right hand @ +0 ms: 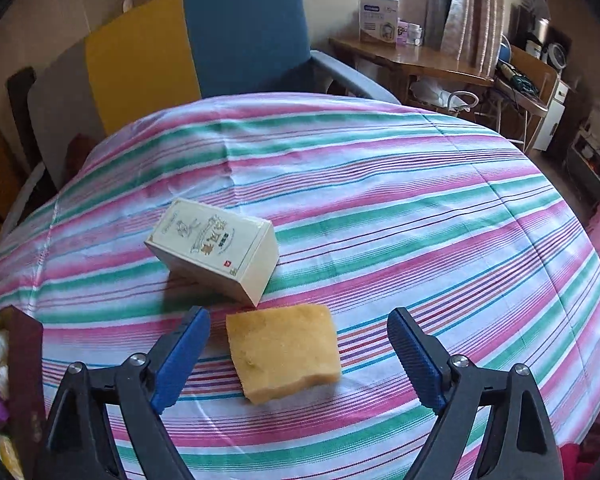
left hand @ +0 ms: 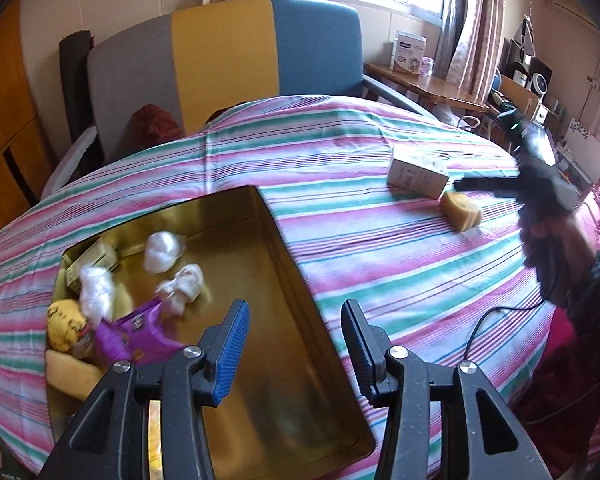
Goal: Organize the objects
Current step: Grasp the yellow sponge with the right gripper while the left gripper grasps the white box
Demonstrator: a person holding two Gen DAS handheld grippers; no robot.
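Sponge (right hand: pixel 283 350) between right gripper's (right hand: pixel 298 354) open fingers.

box (right hand: pixel 214 249) seemingly touching sponge's (right hand: pixel 283 352) far side

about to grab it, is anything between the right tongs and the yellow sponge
Nothing visible. The right tongs are open with the yellow sponge lying between the fingers on the striped cloth; the cream box sits just beyond it.

Behind the tabletop: you see a grey, yellow and blue chair (right hand: pixel 204 40).
Far right: a wooden desk (right hand: pixel 412 60) holds a white box (right hand: pixel 378 18).
Window: patterned curtains (left hand: pixel 476 20).
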